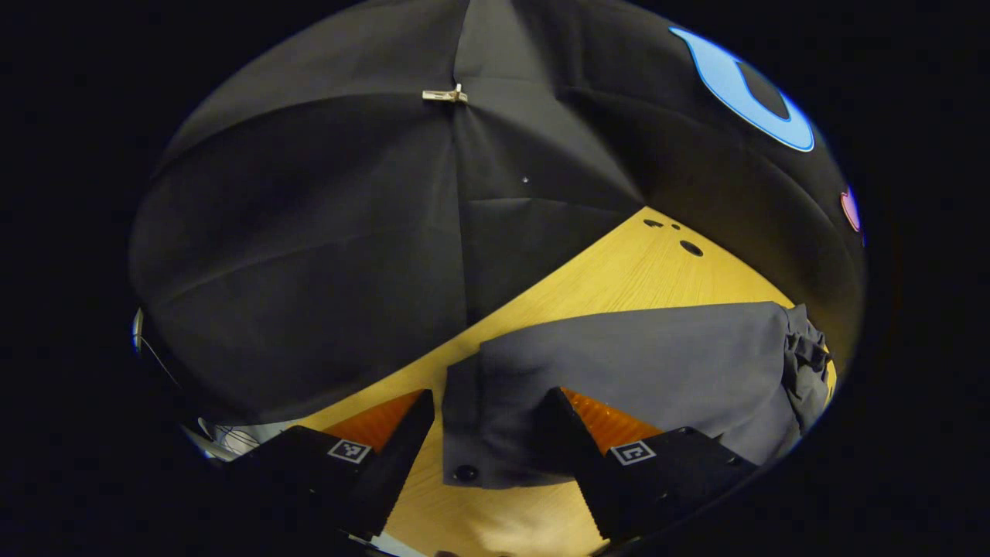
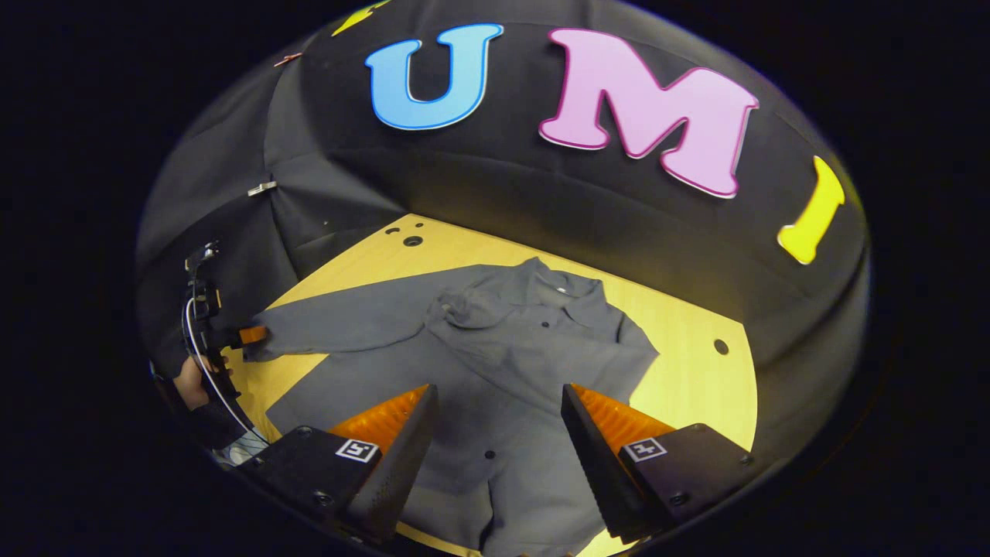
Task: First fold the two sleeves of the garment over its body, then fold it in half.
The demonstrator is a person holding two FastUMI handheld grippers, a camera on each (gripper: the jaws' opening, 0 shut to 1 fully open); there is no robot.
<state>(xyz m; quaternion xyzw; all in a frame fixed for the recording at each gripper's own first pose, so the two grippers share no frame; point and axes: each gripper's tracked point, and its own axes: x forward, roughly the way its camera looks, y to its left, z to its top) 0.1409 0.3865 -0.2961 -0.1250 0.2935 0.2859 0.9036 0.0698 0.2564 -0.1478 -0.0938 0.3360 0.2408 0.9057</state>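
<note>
Grey button-up cloth garment [image 2: 510, 363] lies spread on the yellow wooden desk [image 2: 696, 387], one long sleeve [image 2: 340, 325] stretched left. Left hand-held gripper [image 1: 483, 433] gapes around that cuff, seemingly ungripped; right hand-held gripper [image 2: 499, 433] hovers open. Sleeve-folding step: next, pinch cuff, carry it over the body.

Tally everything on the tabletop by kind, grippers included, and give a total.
Grey shirt: 1
Wooden table: 1
Grippers: 2, the left gripper at the end of the shirt's outstretched sleeve, the right gripper over the shirt's lower body, jaws apart on both
Total: 4
</note>
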